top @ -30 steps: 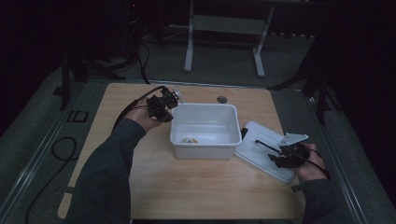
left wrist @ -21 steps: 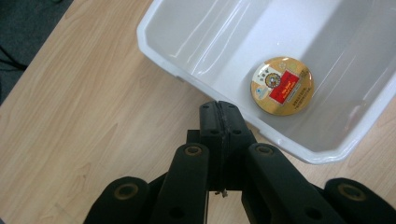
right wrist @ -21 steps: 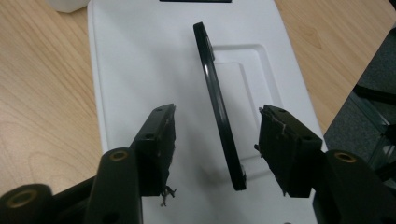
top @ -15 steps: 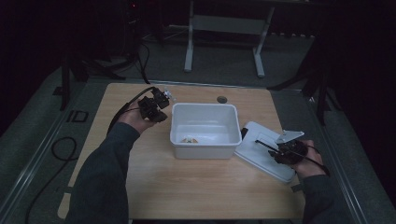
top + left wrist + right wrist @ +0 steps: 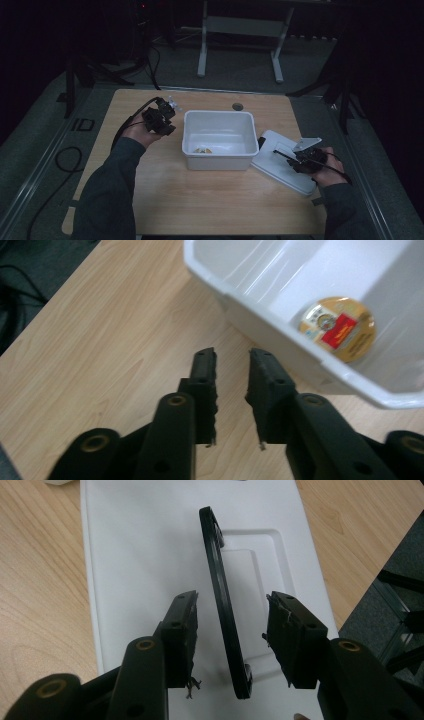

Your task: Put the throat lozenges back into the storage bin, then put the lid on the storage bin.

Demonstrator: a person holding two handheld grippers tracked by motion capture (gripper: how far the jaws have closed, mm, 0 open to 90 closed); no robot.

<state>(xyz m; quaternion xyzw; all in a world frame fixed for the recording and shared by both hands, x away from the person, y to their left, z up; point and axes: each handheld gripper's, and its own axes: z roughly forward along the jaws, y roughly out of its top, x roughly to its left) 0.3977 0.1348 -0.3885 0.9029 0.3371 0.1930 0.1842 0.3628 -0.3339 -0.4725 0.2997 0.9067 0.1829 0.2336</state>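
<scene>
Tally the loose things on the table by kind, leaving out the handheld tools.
White bin: 1
White lid with black handle: 1
Round gold-and-red labelled item in the bin: 1
Total: 3

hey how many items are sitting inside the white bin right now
1. A round gold disc with a red label lies on the floor of the white bin, near its front-left corner in the high view. The bin's near wall could hide something small behind it.
</scene>
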